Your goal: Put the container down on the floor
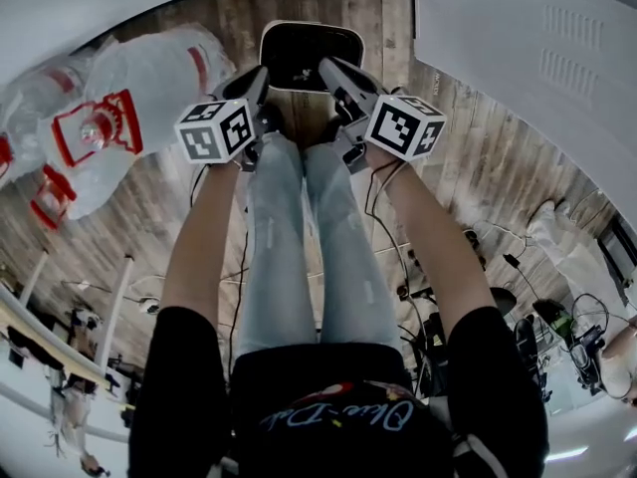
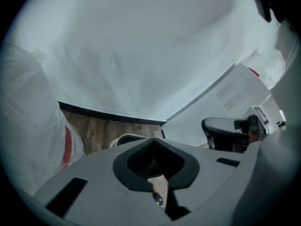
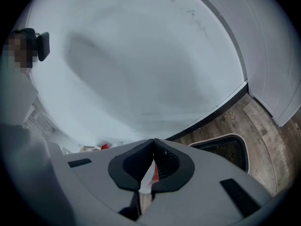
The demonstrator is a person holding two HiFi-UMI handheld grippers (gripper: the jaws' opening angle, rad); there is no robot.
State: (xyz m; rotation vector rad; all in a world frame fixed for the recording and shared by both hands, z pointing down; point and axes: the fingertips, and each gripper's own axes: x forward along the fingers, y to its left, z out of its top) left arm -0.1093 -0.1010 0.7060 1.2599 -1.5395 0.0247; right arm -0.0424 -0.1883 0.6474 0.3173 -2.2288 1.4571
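The container (image 1: pixel 304 48), a dark tray with a pale rim, lies flat on the wooden floor (image 1: pixel 478 157) just ahead of both sets of jaws. Its long axis runs crosswise to them, from one gripper to the other.

The left gripper (image 2: pixel 154 140) has its jaws closed tip to tip with nothing between them. From its own view only a sliver of the container's rim shows, just beyond and slightly left of the jaws. The right gripper (image 3: pixel 153 141) is closed and empty too (the white and red seen through the gap under its tips looks like background, not something pinched). The tray sits low and to the right of its jaws.

So the container lies forward and between the two grippers, and neither holds it. From the head view the right jaws seem marginally nearer, hanging over the tray's near corner.

By my reading the container is already set down, and any further move would be a withdrawal straight back from it.
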